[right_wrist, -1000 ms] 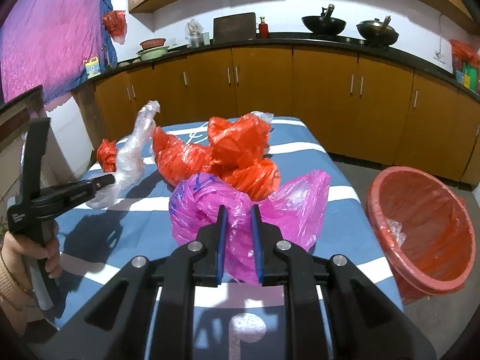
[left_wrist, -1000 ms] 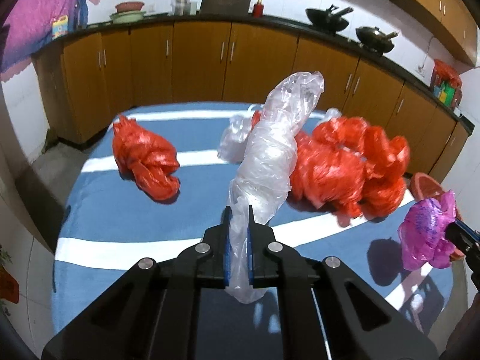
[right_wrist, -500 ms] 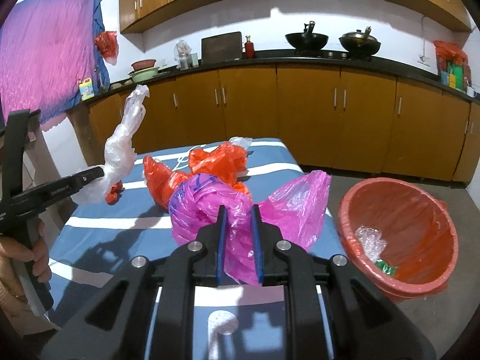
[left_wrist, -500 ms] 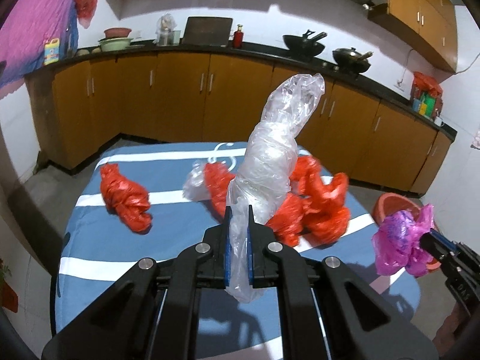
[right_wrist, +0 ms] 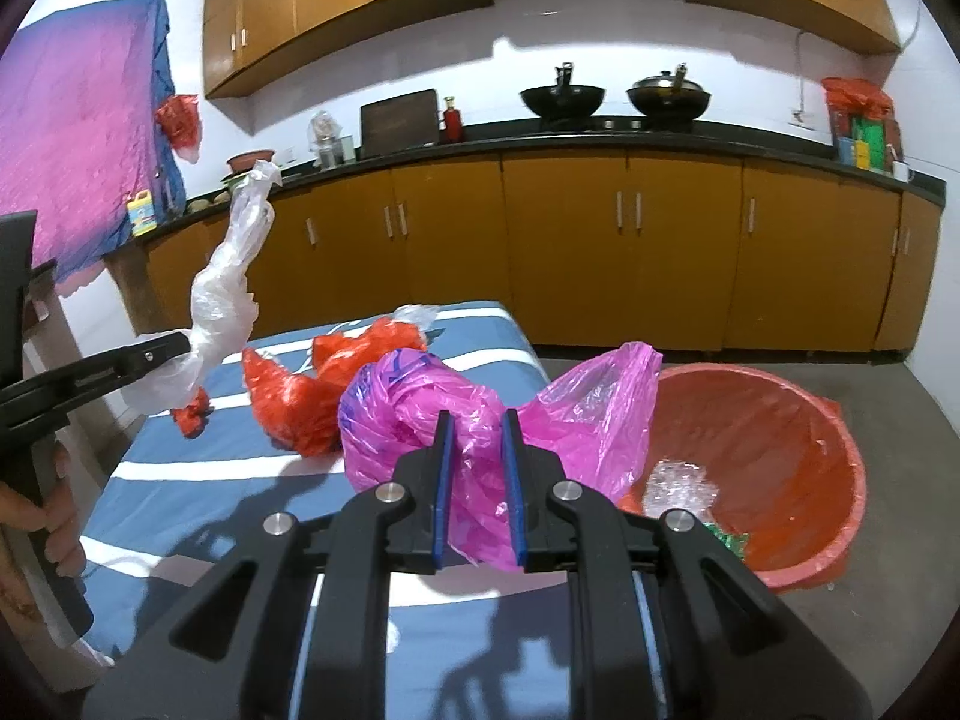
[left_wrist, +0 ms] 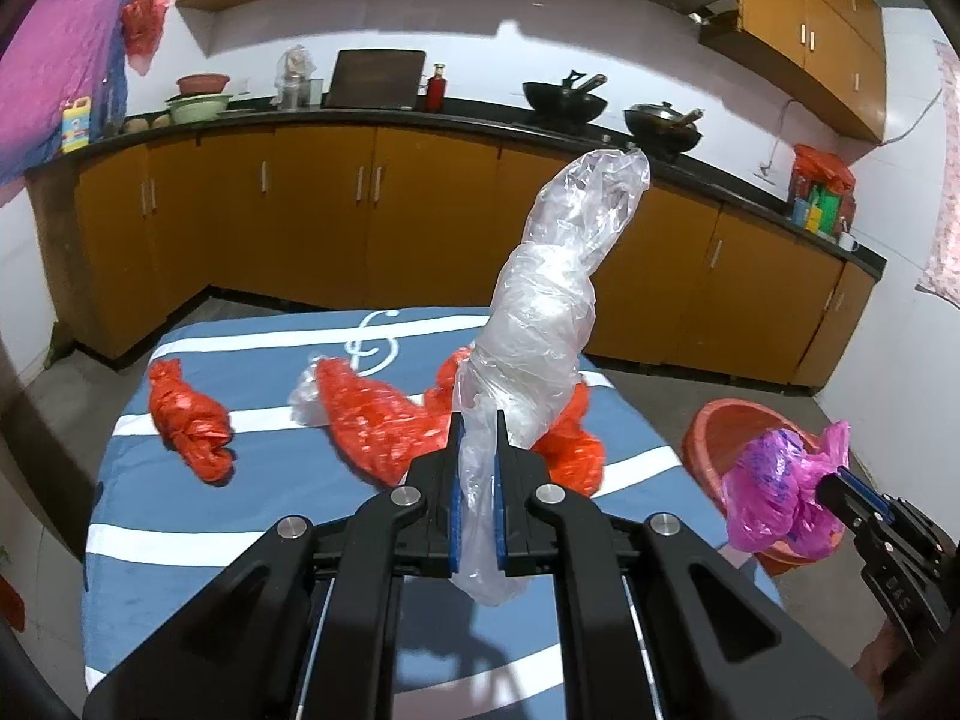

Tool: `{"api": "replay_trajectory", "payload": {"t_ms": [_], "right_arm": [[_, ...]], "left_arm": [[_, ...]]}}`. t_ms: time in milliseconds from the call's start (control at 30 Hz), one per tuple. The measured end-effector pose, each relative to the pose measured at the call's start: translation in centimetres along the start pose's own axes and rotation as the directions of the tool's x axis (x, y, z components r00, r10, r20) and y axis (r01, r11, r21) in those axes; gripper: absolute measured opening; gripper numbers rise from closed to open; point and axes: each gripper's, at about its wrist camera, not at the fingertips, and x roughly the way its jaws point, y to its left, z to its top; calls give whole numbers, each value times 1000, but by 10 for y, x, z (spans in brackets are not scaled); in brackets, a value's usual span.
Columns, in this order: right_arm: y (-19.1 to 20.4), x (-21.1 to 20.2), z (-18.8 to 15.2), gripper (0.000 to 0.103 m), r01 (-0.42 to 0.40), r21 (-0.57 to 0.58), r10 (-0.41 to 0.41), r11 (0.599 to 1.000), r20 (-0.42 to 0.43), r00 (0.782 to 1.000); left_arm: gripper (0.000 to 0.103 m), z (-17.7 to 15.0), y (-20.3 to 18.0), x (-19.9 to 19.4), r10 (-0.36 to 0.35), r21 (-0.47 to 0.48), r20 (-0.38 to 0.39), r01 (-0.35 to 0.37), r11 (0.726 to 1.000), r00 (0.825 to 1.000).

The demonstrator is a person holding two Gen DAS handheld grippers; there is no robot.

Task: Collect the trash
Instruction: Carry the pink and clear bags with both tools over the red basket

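Both tools loaded: left tool (left_wrist: 478, 501) pinches the clear plastic bag (left_wrist: 549, 300), right tool (right_wrist: 478, 477) grips the pink plastic bag (right_wrist: 456, 414) beside the red basin (right_wrist: 840, 450) at three o'clock, some scraps already binned, red bags (left_wrist: 372, 414) waiting on the striped counter (left_wrist: 180, 534).

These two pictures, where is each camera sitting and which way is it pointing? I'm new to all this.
Left wrist: sits on the left gripper, looks along its fingers over the striped table to the cabinets; it is clamped on a clear bag.
Right wrist: sits on the right gripper, clamped on a pink bag, facing the table edge and red basin; a hand shows.
Shared: each sees the other gripper, the red bags and the basin.
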Motion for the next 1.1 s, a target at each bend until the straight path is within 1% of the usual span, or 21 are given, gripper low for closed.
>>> {"api": "replay_trajectory", "payload": {"t_ms": [233,567,833,1100], "right_arm": [[-26,-11,3,16,52,31,-53,998,20,998],[-70,-25,12,17,134,89,-139,987,48,989],[-91,-33,15,17,163,105,-170,981,64,983],[-111,-37,13,16,202,136,-212,970,63,975]], "left_arm": [[7,2,-31,2,-38,22,-2,38,999,999],[7,3,-73,5,-90,31,-6,90,995,996],[7,1,-102,8,-138,38,-14,138,990,990],[7,-2,-135,16,-191,56,-38,193,980,981]]}}
